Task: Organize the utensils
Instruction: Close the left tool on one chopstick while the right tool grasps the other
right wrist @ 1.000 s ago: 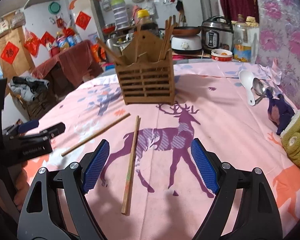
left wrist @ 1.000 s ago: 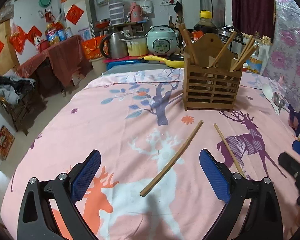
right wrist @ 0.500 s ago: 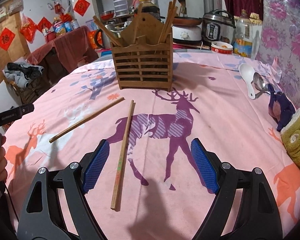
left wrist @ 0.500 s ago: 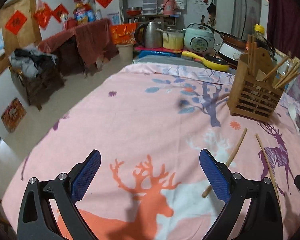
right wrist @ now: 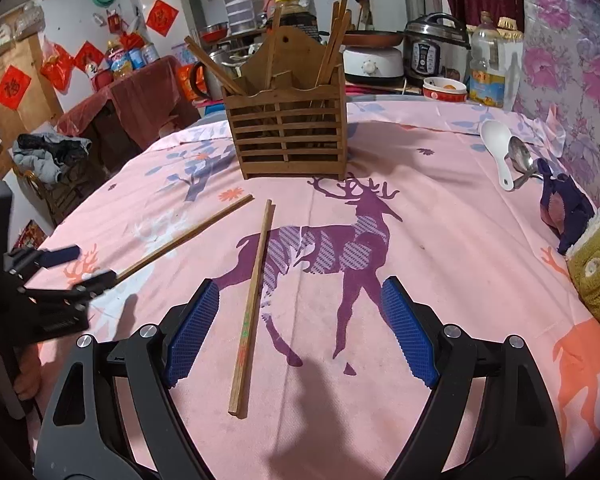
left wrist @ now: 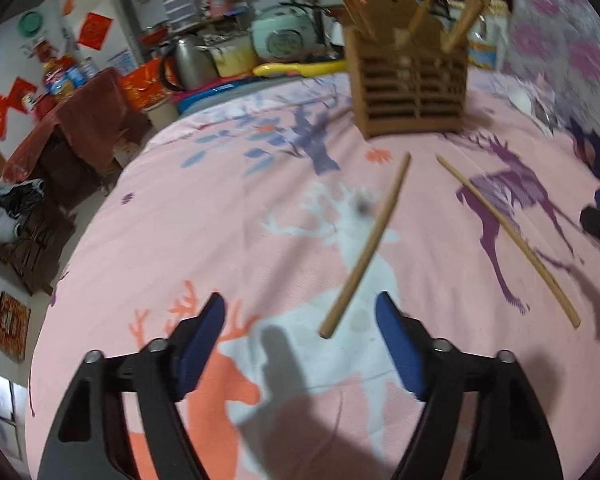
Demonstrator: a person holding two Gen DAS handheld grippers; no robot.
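A: What lies in front of the slatted wooden holder [right wrist: 287, 136]?

B: Two slim, straight, square-cut wooden chopsticks on the pink cloth [right wrist: 440, 240] printed with deer. One chopstick [right wrist: 253, 304] runs from just before the holder toward the right gripper [right wrist: 296, 330]; the other chopstick [left wrist: 366, 246] angles away from the holder toward the left gripper [left wrist: 300, 344]. More sticks stand tilted inside the holder.

A: And the grippers?

B: Both have black frames with ribbed blue pads. The left one's jaws have just been closing, yet they stand apart; the near tip of its chopstick lies between them, touched by neither pad. The right one's jaws gape wide, straddling the lower half of its chopstick, gripping nothing.

A: Anything else near the holder?

B: To its right, a smooth white spoon [right wrist: 498, 148] beside a shiny metal spoon [right wrist: 521, 157].
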